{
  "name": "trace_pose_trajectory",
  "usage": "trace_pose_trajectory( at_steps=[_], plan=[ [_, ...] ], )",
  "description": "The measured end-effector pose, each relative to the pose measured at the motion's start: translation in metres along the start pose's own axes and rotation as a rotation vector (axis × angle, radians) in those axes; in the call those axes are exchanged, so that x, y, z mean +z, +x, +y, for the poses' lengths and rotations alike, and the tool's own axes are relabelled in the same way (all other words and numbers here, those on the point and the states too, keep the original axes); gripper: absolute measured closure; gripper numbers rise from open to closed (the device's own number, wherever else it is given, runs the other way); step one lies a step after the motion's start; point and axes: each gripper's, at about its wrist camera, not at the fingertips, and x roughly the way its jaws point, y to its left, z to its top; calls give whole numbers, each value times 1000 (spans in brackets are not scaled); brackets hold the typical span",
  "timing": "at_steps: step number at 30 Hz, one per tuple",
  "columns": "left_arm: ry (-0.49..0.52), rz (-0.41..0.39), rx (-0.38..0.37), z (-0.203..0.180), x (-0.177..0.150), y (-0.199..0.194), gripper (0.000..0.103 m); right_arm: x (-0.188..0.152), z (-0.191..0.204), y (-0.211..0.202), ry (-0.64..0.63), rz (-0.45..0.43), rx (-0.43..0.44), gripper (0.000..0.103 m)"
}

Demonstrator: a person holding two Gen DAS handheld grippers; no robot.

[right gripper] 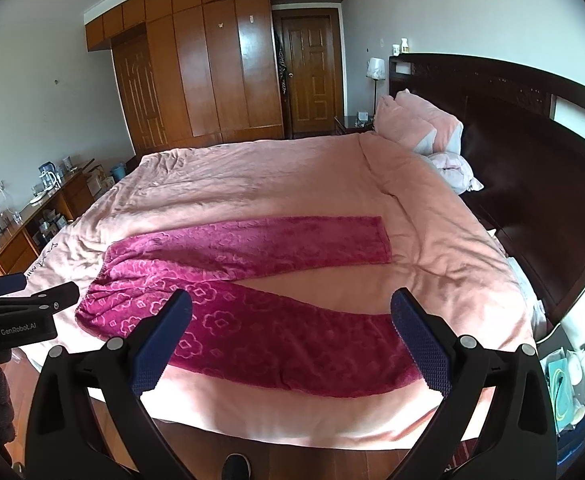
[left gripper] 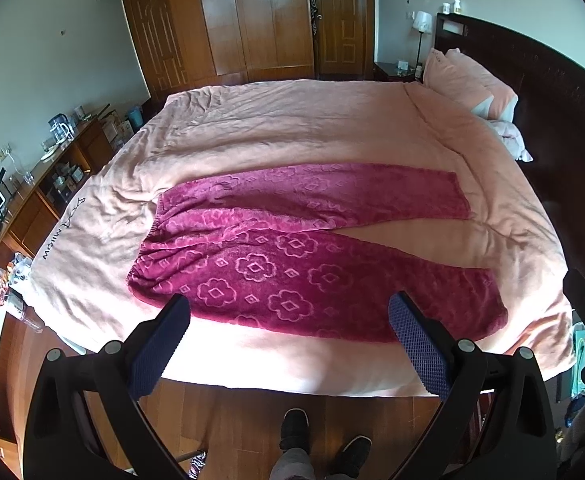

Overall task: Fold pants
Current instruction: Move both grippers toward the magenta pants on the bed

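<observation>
The magenta fleece pants (left gripper: 292, 256) lie flat on the pink bed (left gripper: 276, 128), long axis left-to-right across mid-frame, waistband left, legs splayed right. Both the left gripper (left gripper: 288, 320) and right gripper (right gripper: 290, 318) hover above the near leg, fingers wide apart, holding nothing.

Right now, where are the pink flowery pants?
The pants lie spread flat on the pink blanket near the bed's front edge, waistband left, legs pointing right toward the pillows.
</observation>
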Motion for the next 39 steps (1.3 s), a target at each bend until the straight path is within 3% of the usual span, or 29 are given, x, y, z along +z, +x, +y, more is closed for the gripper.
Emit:
trace_pose_trajectory(
  at_steps=[21, 39],
  plan=[
    [4, 40, 22, -11, -11, 15, 5, -9, -15, 5, -7, 40, -54, 3],
    [-2, 87, 40, -24, -23, 23, 5, -16, -26, 9, -21, 92, -49, 3]
  ],
)
